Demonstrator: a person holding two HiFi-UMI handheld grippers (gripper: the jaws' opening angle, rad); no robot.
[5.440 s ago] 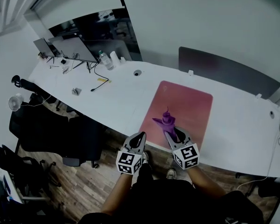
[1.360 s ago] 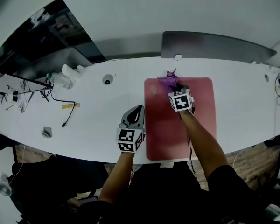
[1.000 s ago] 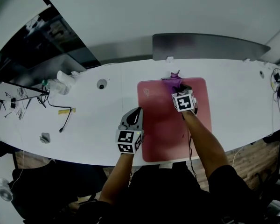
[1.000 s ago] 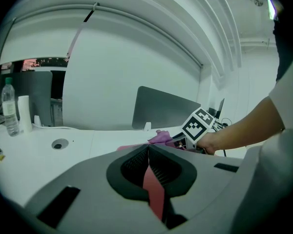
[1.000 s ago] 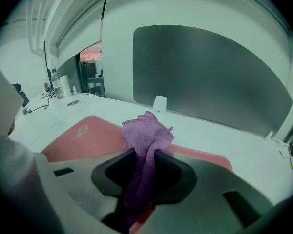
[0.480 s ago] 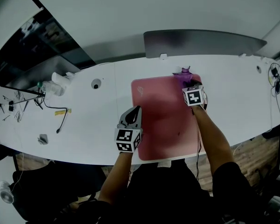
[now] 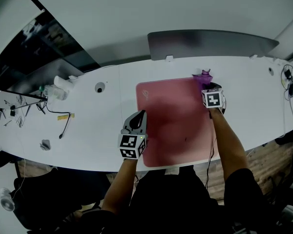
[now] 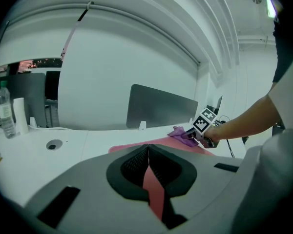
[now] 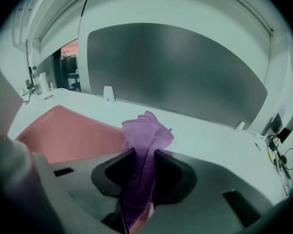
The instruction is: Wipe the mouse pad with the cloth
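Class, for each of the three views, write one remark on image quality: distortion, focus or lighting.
Head view: wide lens bends the desk edges into an arc, light even, shadows faint. Left gripper view: black fisheye corners, the left gripper close and soft, its jaws together. Right gripper view: round dark vignette, grey panel bulges, cloth fairly crisp.

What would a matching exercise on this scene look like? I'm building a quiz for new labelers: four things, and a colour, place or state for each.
Things:
1. cloth
2. mouse pad
3. left gripper
4. bottle

Descriptions:
A. shut, holding nothing
B. pink, lying flat on the desk
C. upright, off to the left, away from the pad
D. purple, clamped in the right gripper

Pairs: 1-D, 2-B, 3-A, 4-C
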